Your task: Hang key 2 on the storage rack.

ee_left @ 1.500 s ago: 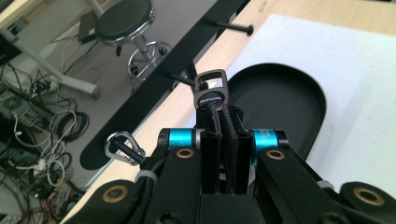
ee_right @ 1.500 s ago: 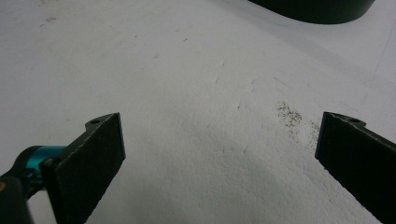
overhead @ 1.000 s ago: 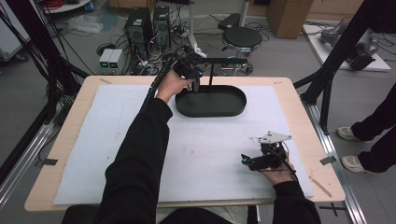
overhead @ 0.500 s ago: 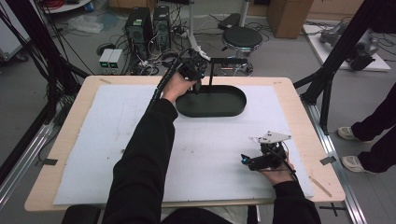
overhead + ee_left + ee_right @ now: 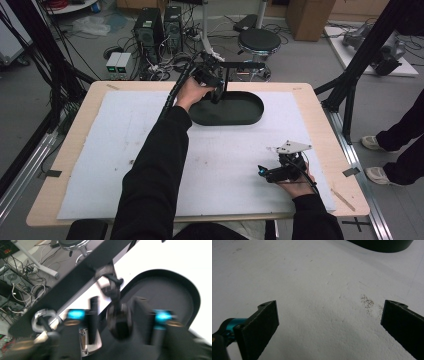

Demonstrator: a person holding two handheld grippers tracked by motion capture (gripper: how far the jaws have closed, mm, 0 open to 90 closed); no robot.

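Currently right gripper (image 5: 270, 173) parked near the bench's near right corner, jaws wide, empty; out of the way; left gripper (image 5: 214, 90) at the far edge over the black oval tray (image 5: 250, 114), jaws around its upright post (image 5: 116, 302); blur, can't tell if clamped.

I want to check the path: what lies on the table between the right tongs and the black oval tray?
Nothing: in the high view, bare white mat separates the right tongs from the black oval tray.
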